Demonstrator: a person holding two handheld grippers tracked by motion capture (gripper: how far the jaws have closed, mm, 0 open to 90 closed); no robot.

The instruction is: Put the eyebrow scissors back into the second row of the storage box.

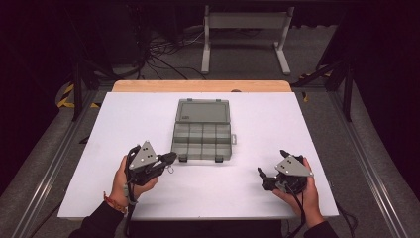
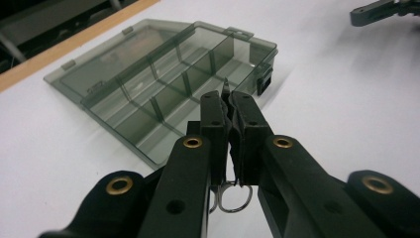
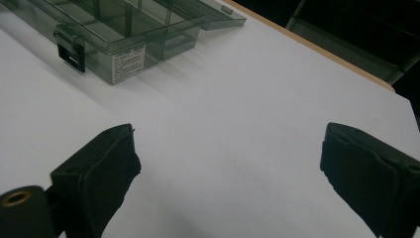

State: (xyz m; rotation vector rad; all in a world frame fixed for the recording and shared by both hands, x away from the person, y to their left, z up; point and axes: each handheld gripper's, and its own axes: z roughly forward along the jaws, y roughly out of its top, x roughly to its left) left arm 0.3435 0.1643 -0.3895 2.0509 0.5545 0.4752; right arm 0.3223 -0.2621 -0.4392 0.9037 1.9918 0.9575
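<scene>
Where the left gripper [image 2: 228,106] closes its two black jaws together, a thin metal tool is pinched between them: a pointed tip pokes out past the pads and two small wire loops [image 2: 229,197] hang below, so it looks like small scissors, though the frames do not settle that. In the high view this gripper [image 1: 170,159] sits just off the near left corner of the organizer box [image 1: 203,130], its tip close to the box's front latch. The right gripper [image 3: 228,163] has its jaws spread wide apart with nothing between them, bare white surface showing in the gap; in the high view it [image 1: 270,171] rests toward the near right part of the tabletop [image 1: 277,124], well apart from the box.

The box is smoky grey translucent plastic and lies open near the middle of the tabletop, toward the far edge. Its lid is folded flat back toward the far edge, and the tray is split by dividers into rows of small compartments [image 2: 163,99]. Every compartment that can be seen is empty. A white label [image 3: 128,61] is stuck to one outer side wall, beside a dark latch [image 3: 69,48]. A hand [image 1: 123,181] holds each gripper from the near edge.
</scene>
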